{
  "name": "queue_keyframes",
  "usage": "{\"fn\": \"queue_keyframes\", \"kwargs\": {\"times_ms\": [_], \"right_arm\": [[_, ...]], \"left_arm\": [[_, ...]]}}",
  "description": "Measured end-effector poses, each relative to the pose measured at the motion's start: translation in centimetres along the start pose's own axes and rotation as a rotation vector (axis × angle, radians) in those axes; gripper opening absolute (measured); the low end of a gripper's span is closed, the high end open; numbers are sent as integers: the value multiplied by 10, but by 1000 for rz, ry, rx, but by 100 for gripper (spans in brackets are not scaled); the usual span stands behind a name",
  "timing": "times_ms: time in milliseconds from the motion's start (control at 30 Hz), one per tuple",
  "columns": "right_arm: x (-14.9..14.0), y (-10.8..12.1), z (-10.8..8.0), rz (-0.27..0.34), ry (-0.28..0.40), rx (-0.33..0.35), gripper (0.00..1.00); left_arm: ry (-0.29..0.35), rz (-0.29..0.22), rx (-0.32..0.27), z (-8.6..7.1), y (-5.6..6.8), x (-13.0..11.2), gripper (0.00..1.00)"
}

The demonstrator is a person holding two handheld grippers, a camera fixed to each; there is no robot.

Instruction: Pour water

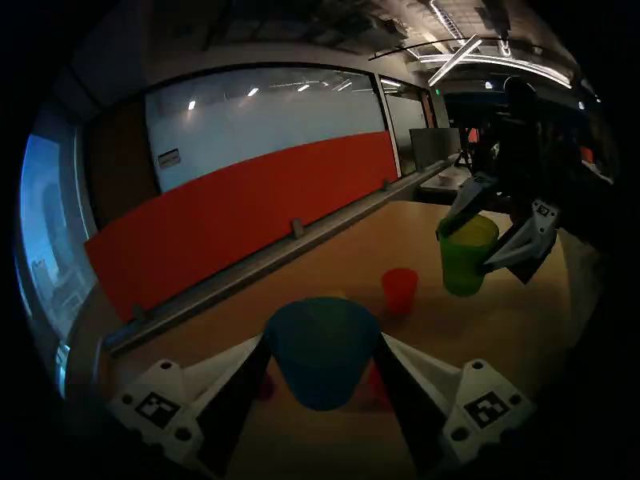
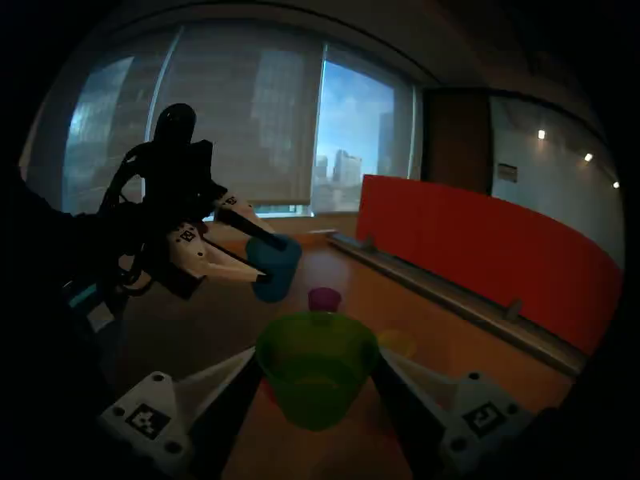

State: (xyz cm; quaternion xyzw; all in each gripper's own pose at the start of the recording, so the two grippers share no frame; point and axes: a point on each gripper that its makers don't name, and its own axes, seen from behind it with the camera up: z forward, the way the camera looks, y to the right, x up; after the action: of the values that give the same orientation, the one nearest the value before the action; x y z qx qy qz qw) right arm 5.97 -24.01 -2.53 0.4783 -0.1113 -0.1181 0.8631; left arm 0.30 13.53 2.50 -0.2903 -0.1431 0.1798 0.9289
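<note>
While my left claw [image 1: 322, 346] pinches the blue cup [image 1: 322, 372] by its sides, one finger pressed on each flank below the rim, my right claw [image 2: 318, 358] grips the green cup [image 2: 318, 388] the same way. Each cup sits between my fingers with its mouth up. The light is dim, and I cannot tell whether either one holds water.

From the left gripper view, the right claw hangs ahead of my left claw and off to its right, over the wooden table [image 1: 336, 256]. The green cup is clamped between its white fingers and seems tipped a little. A small red cup [image 1: 399, 290] stands on the table ahead of my left claw's right finger, between the two claws. A long red panel [image 1: 240, 212] runs along the table's far edge, up and to the left of that claw.

From the right gripper view, the left claw is ahead and to the left, holding the blue cup. A purple cup [image 2: 324, 299] stands just beyond the green cup's rim. To its right, ahead of my right finger, something yellow [image 2: 398, 342] sits low and partly hidden. A window [image 2: 352, 144] lies far behind both claws.
</note>
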Motion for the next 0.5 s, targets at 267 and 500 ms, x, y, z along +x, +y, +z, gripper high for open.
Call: {"fn": "queue_keyframes", "kwargs": {"times_ms": [267, 500], "right_arm": [[-17, 4, 2, 12, -54, 10, 91], [-32, 7, 6, 17, -103, 18, 91]], "left_arm": [[-57, -5, -4, 4, 0, -27, 88], [-129, -27, -12, 8, 2, -59, 88]]}}
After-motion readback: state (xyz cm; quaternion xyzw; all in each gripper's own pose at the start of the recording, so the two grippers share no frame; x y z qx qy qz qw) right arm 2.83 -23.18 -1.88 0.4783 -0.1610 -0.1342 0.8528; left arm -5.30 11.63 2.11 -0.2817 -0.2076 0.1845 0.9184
